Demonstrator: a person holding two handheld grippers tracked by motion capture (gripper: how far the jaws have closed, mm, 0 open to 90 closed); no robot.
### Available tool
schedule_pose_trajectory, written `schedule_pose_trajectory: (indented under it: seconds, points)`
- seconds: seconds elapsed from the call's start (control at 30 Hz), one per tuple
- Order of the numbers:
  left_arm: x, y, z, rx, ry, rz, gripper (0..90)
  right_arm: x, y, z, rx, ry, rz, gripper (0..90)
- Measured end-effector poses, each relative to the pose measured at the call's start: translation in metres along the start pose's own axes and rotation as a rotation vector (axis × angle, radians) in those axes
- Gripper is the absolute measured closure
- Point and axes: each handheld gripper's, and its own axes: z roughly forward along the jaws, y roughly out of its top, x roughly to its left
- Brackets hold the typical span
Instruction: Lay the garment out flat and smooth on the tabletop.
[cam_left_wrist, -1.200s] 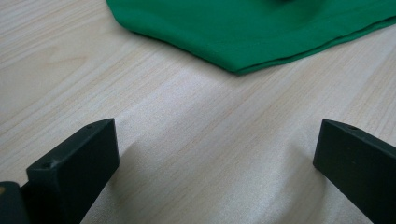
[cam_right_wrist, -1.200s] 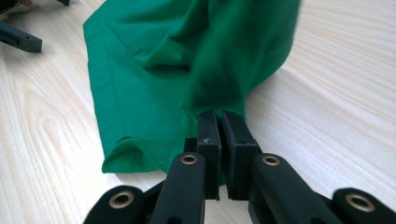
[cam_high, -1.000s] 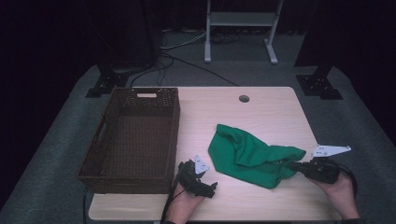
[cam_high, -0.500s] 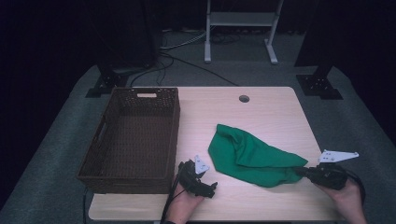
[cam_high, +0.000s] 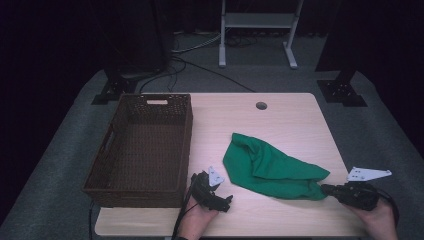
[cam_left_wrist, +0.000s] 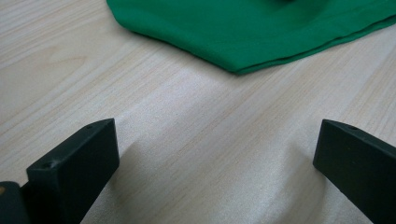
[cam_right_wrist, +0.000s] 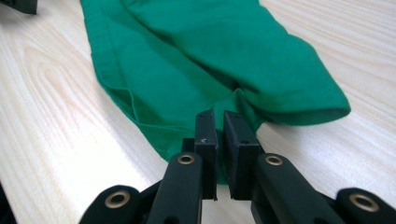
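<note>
Stretched further toward the lower right since the earlier frame, the green cloth (cam_high: 270, 167) trails the right gripper (cam_high: 327, 189) near the table's (cam_high: 290, 115) right edge.
High view: brown basket (cam_high: 142, 145) fills the left side; bare wood lies above the cloth. Left gripper view: left gripper (cam_left_wrist: 215, 149) jaws spread over bare wood below the cloth. Right gripper view: jaws pinch the cloth's corner.

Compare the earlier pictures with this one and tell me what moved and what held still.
The right gripper, shut on a corner of the green cloth, has pulled toward the table's right front edge, and the cloth has stretched out longer and flatter behind it. The left gripper kept its place near the front edge, jaws open over bare wood short of the cloth. The wicker basket has not shifted.
</note>
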Motion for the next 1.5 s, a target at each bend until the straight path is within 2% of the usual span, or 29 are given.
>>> schedule_pose_trajectory:
  seconds: [0.2, 0.53, 0.6, 0.73, 0.77, 0.8, 0.83, 0.87, 0.9, 1.0, 1.03, 1.1, 1.2, 1.27, 1.5]
  points:
    - [0.0, 0.0, 0.0, 0.0, 0.0, 0.0, 0.0, 0.003, -0.006, -0.004, 0.008, -0.008, -0.007, 85.7]
    - [0.0, 0.0, 0.0, 0.0, 0.0, 0.0, 0.0, 0.003, -0.023, -0.016, 0.016, -0.013, 0.017, 85.3]
    - [0.0, 0.0, 0.0, 0.0, 0.0, 0.0, 0.0, 0.003, -0.025, -0.019, 0.007, -0.012, 0.027, 80.9]
    - [0.0, 0.0, 0.0, 0.0, 0.0, 0.0, 0.0, 0.003, -0.023, -0.019, -0.014, -0.013, 0.025, 66.8]
    - [0.0, 0.0, 0.0, 0.0, 0.0, 0.0, 0.0, 0.003, -0.023, -0.019, -0.014, -0.013, 0.025, 66.8]
    - [0.0, 0.0, 0.0, 0.0, 0.0, 0.0, 0.0, 0.004, -0.021, -0.017, -0.037, -0.015, 0.016, 49.7]
    - [0.0, 0.0, 0.0, 0.0, 0.0, 0.0, 0.0, 0.004, -0.021, -0.017, -0.037, -0.015, 0.016, 49.7]
    - [0.0, 0.0, 0.0, 0.0, 0.0, 0.0, 0.0, 0.005, -0.019, -0.015, -0.055, -0.003, 0.015, 35.4]
    - [0.0, 0.0, 0.0, 0.0, 0.0, 0.0, 0.0, 0.005, -0.018, -0.014, -0.065, -0.006, 0.016, 28.0]
    - [0.0, 0.0, 0.0, 0.0, -0.001, 0.0, 0.0, 0.006, -0.016, -0.012, -0.083, -0.027, 0.015, 15.0]
    - [0.0, 0.0, 0.0, 0.0, -0.001, 0.0, 0.0, 0.007, -0.015, -0.01, -0.086, -0.059, 0.013, 9.5]
    - [0.0, 0.0, 0.0, -0.001, -0.005, 0.005, 0.0, 0.008, -0.014, -0.008, -0.094, -0.074, 0.008, 2.2]
    - [0.002, 0.003, 0.001, -0.015, -0.003, 0.014, 0.0, 0.008, -0.013, -0.004, -0.118, -0.097, -0.008, 0.0]
    - [0.003, 0.008, 0.001, -0.031, -0.014, 0.013, 0.0, 0.007, -0.012, -0.002, -0.112, -0.098, -0.01, 0.0]
    - [0.005, 0.036, 0.008, -0.068, -0.032, 0.061, 0.0, 0.007, -0.008, 0.006, -0.098, -0.096, -0.022, 0.0]
